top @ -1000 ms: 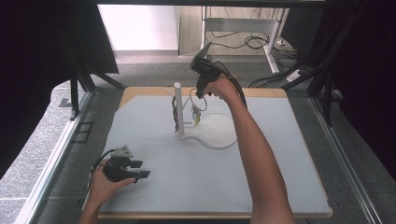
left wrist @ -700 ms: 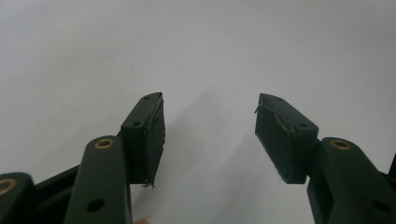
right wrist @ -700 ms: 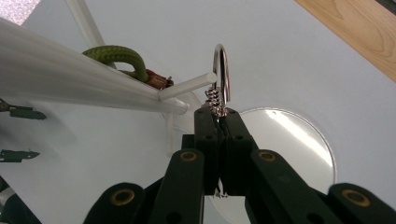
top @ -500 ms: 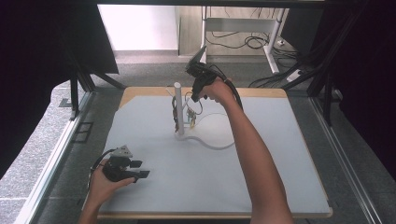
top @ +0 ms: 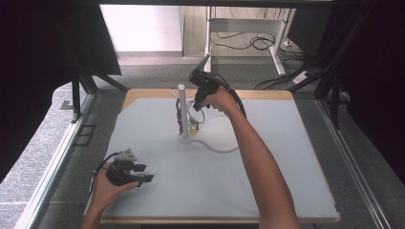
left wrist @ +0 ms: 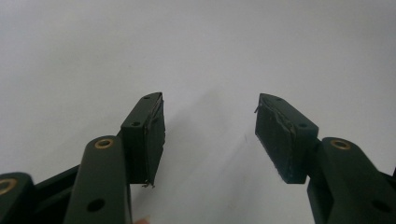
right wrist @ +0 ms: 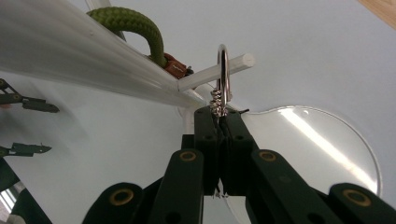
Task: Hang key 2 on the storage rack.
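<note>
Right gripper (right wrist: 219, 116) of mine is clamped on a metal ring (right wrist: 223, 79), looped over a white peg (right wrist: 217, 71) at the stand (top: 183, 112), twelve o'clock on the table (top: 286, 181). Left gripper (left wrist: 210, 135) rests at seven o'clock, jaws apart, holding nothing.

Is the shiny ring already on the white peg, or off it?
On it: the metal ring loops around the white peg, with the right tongs shut on its twisted wire end.

Right gripper (top: 197, 106): at white stand (top: 182, 112), near table's (top: 286, 157) far edge.
Left gripper (top: 138, 172): near-left corner, resting.
</note>
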Demonstrator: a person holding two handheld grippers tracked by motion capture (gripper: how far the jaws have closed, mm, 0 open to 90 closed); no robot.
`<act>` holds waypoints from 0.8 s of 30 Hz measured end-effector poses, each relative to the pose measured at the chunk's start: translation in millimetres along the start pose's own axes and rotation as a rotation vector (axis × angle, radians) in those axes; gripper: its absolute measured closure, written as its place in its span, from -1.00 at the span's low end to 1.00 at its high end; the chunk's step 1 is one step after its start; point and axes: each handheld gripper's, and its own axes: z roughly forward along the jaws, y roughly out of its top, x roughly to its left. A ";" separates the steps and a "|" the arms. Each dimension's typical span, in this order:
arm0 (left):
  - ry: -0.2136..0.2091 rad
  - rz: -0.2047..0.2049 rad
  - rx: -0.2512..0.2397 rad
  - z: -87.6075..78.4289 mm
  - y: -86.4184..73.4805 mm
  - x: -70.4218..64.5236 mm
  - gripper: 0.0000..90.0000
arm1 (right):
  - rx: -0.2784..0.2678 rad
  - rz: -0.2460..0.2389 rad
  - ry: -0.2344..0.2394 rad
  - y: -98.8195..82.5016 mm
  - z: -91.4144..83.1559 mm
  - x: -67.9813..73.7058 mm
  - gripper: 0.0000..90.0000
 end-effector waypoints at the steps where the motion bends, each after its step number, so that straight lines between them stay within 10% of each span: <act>1: 0.001 0.005 0.001 0.2 0.1 0.2 -0.05 | -0.002 0.002 0.005 -0.7 1.0 0.1 0.94; 24: 0.007 0.014 0.013 2.0 0.5 0.4 -0.05 | -0.001 -0.009 0.062 -4.9 15.2 8.2 0.82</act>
